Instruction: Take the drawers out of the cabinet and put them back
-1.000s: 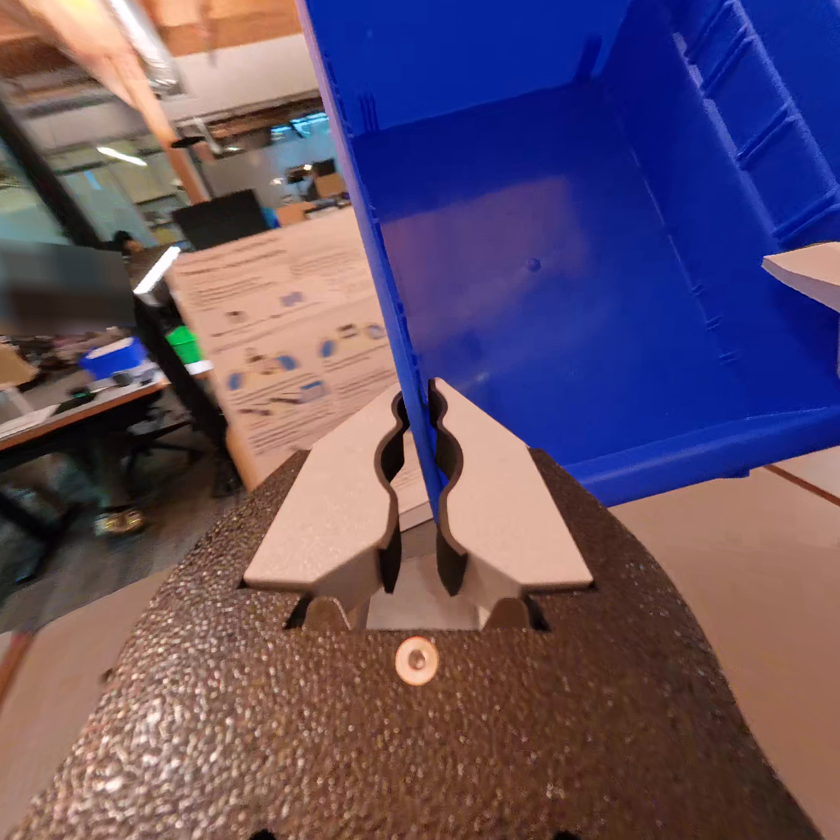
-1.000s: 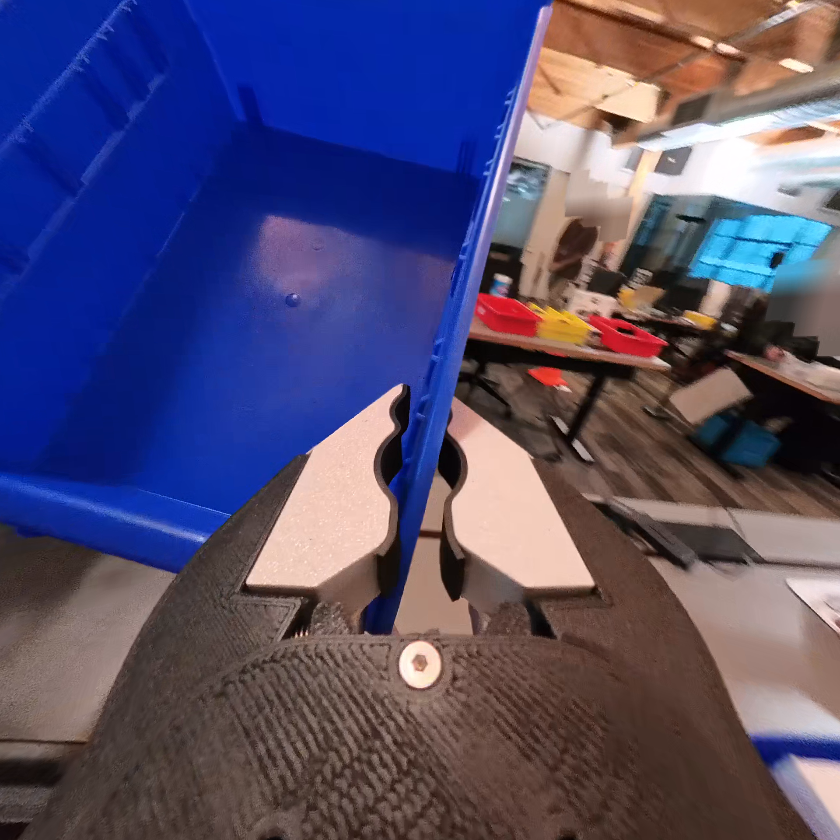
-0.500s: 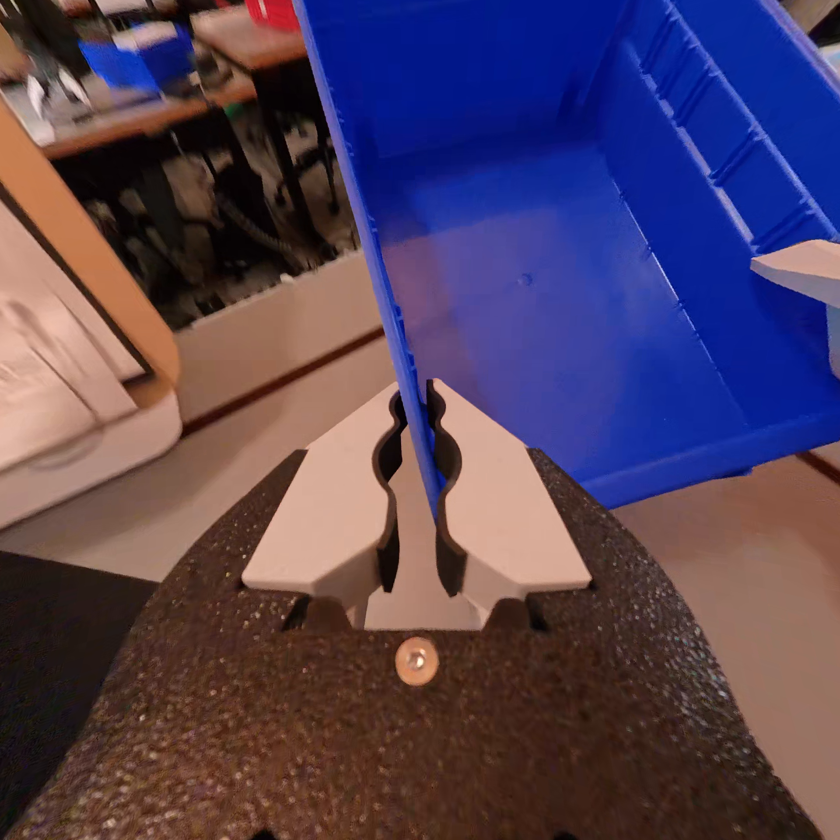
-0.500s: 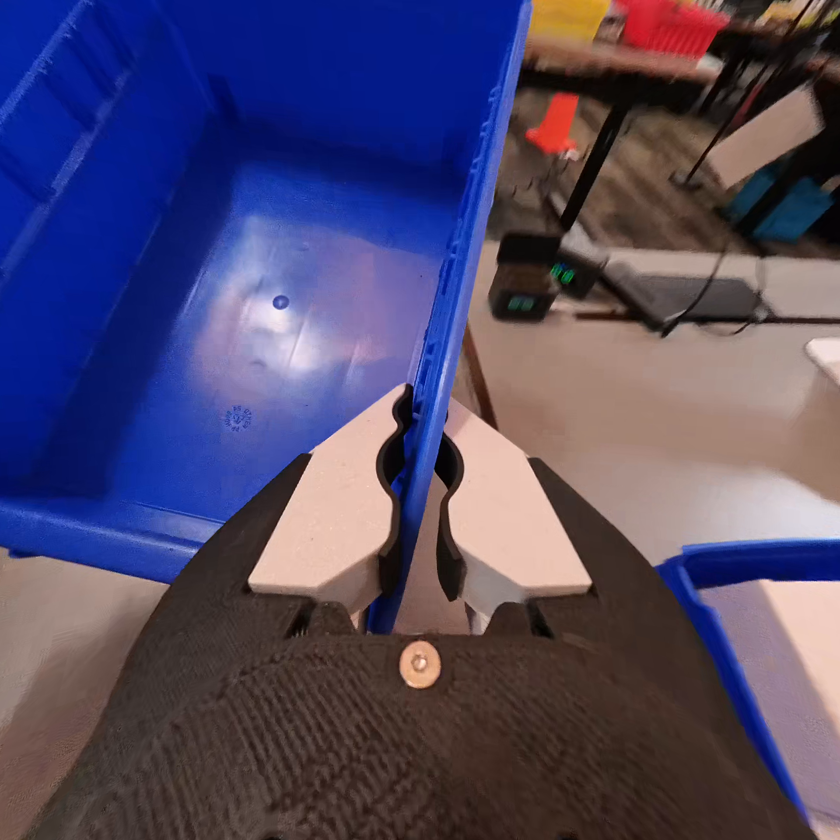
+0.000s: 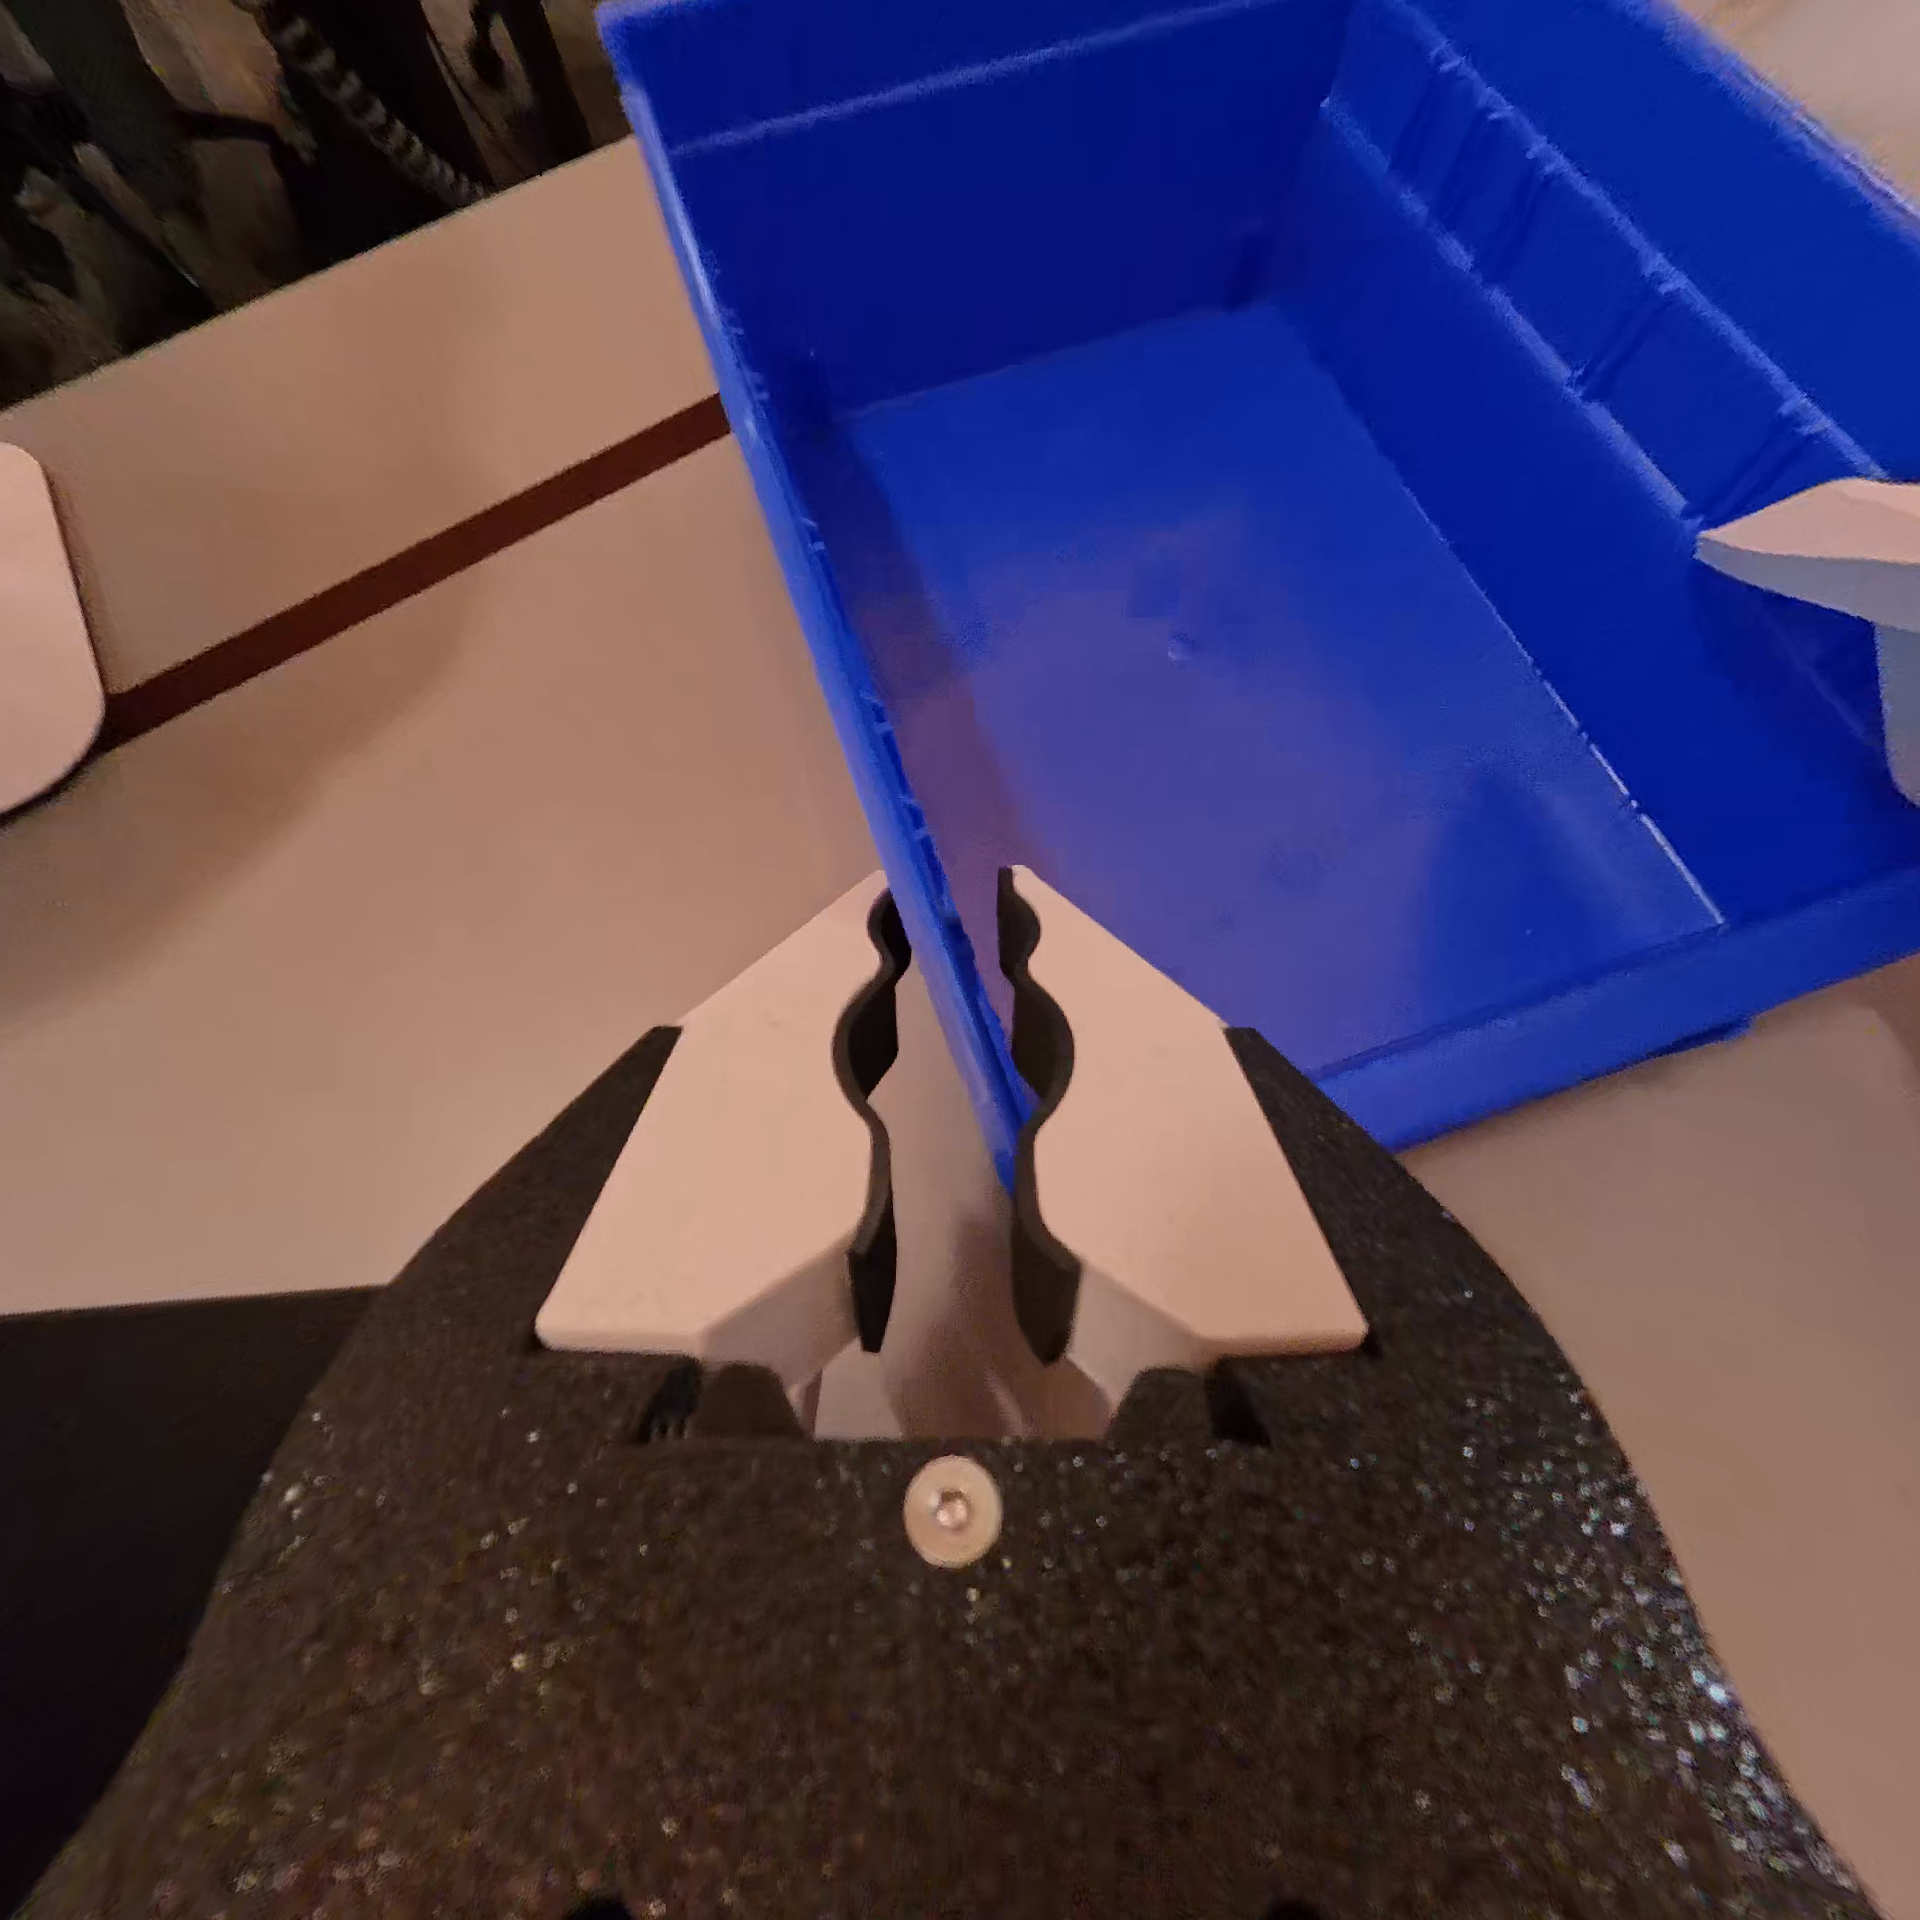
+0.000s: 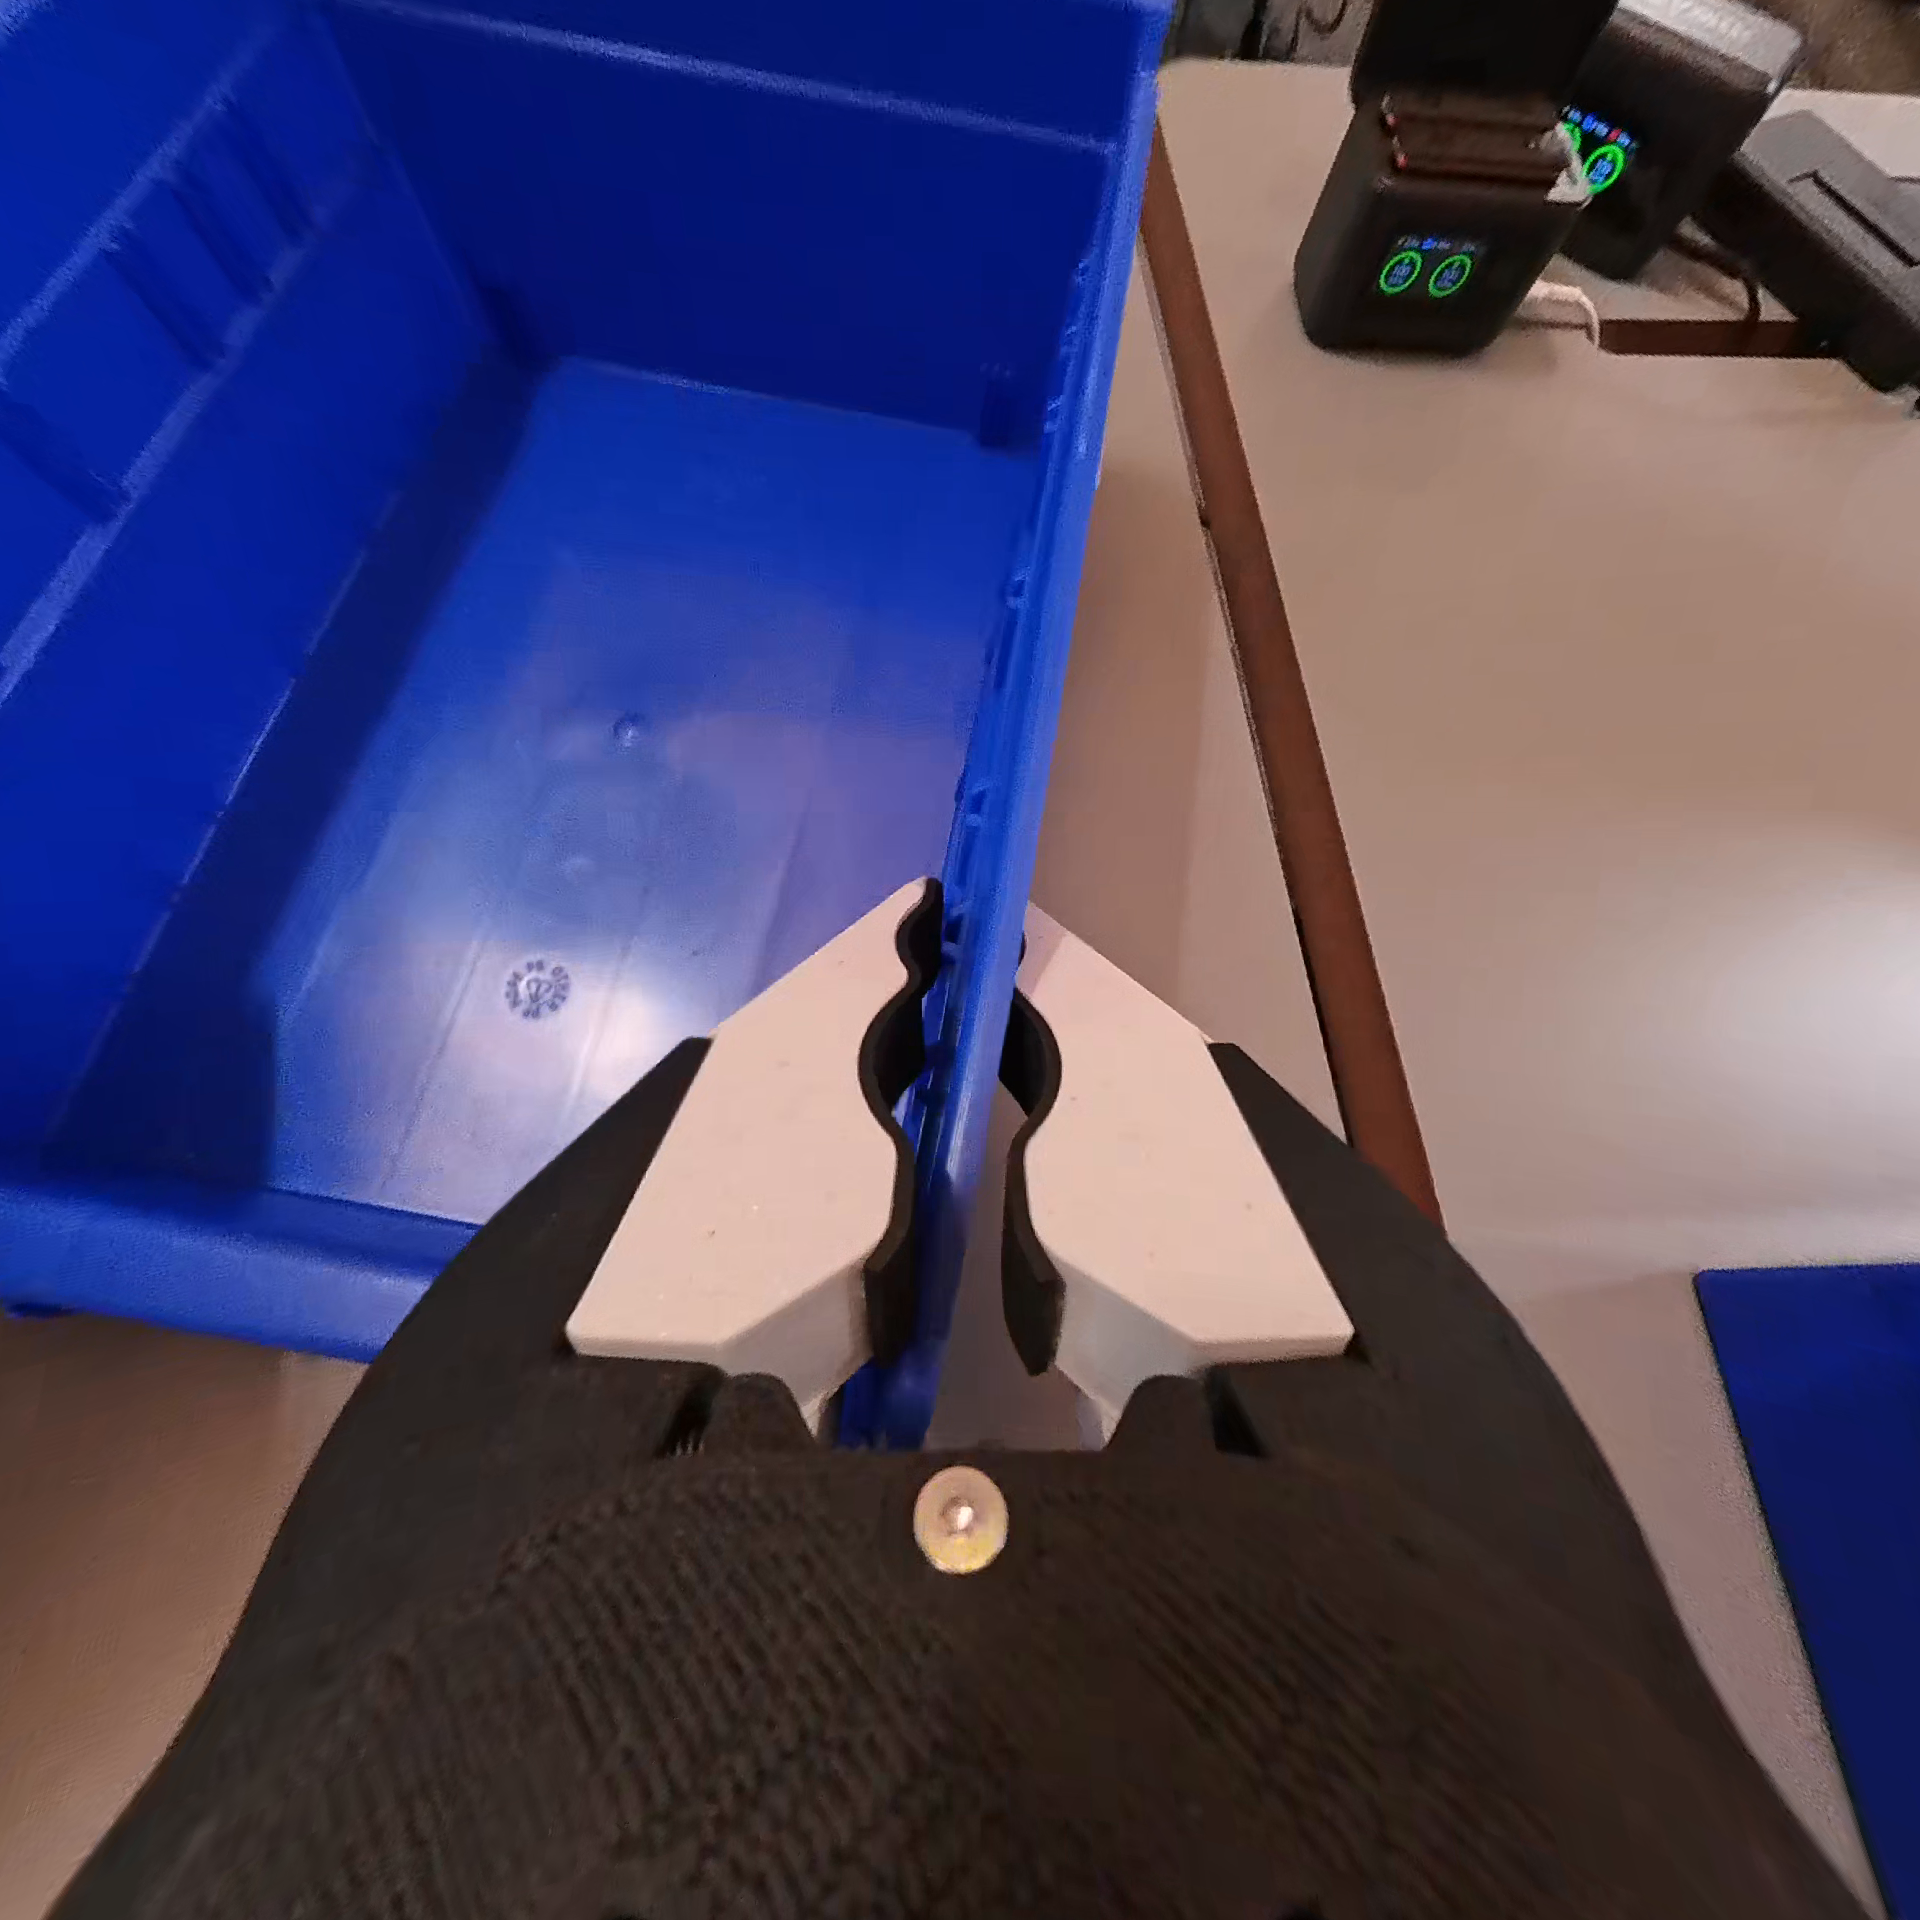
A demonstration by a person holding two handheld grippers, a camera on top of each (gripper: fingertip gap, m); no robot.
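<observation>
An empty blue drawer (image 5: 1247, 675) sits low on the beige table (image 5: 364, 883), out of any cabinet. My left gripper (image 5: 945, 894) straddles the drawer's left wall near its front corner. Its jaws stand slightly apart, with a gap beside the wall. My right gripper (image 6: 977, 925) is shut on the drawer's right wall (image 6: 1049, 582), with both pads against it. A fingertip of the right gripper (image 5: 1829, 561) shows at the right edge of the left wrist view. The right wrist view shows the drawer's bare floor (image 6: 520, 727). No cabinet is in view.
Black charger boxes with green lights (image 6: 1444, 239) stand at the table's far right. Another blue piece (image 6: 1818, 1558) lies at the right. A white rounded object (image 5: 31, 623) sits far left, and a black mat (image 5: 156, 1455) lies at the near left. A dark seam (image 6: 1278, 675) crosses the table.
Both grippers have tilted down and lowered the drawer from mid-air onto the table. The left gripper's jaws have widened a little around the wall.
</observation>
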